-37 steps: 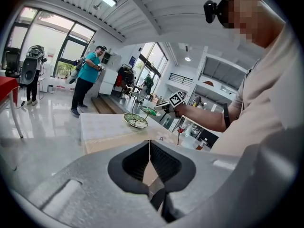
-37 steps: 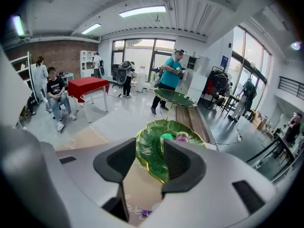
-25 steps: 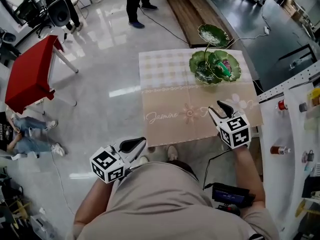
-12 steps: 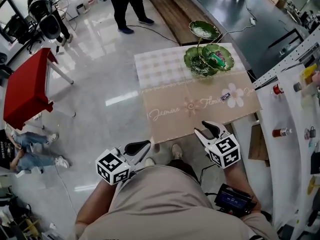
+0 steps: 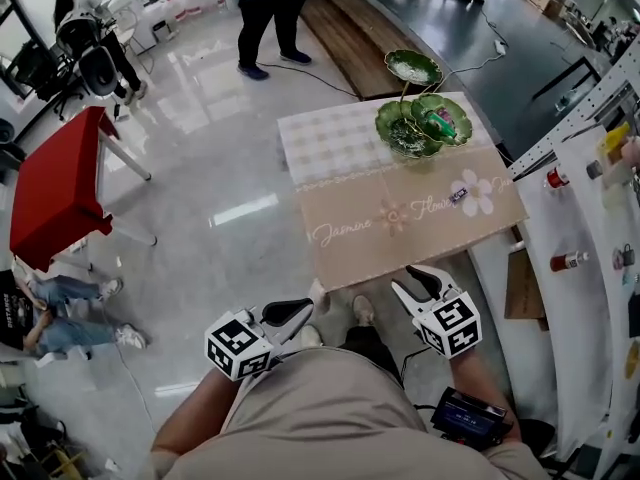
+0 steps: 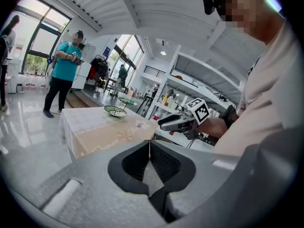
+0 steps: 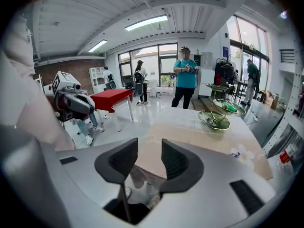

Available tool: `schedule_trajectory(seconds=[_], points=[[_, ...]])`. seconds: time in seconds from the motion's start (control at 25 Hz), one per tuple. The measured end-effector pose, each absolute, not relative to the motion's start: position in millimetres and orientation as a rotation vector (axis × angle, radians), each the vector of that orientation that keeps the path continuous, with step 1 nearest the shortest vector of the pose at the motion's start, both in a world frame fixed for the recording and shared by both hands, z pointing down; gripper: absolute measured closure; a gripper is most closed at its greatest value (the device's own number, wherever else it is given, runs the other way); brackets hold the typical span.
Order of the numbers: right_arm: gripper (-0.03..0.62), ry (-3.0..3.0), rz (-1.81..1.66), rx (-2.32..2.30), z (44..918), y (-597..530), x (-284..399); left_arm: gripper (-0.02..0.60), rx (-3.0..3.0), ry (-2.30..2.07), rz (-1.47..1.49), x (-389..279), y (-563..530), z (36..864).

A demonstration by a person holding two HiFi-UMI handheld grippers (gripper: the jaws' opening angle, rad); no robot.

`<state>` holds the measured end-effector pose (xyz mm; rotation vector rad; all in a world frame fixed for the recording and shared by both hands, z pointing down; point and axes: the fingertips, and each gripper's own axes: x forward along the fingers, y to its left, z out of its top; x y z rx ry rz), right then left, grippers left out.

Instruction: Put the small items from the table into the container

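Left gripper (image 5: 300, 310) closed on nothing, right gripper (image 5: 413, 281) spread & empty (both short of table (image 5: 350, 243)): rushed reach cd flick the 1 small item (image 5: 459, 194) overboard.

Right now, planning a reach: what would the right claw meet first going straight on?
The right claw would probably meet the tablecloth near its front edge; depth is unclear.
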<state>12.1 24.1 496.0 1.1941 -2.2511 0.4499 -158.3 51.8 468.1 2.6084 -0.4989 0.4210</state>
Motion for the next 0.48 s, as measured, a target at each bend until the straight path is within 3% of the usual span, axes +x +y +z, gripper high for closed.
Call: schedule_trajectory(seconds=[0.48], points=[[0.431, -2.205, 0.487, 1.222, 511.7, 32.9, 21.3, 0.571, 2.627, -0.445, 0.433, -155.0, 57.6, 469.8]])
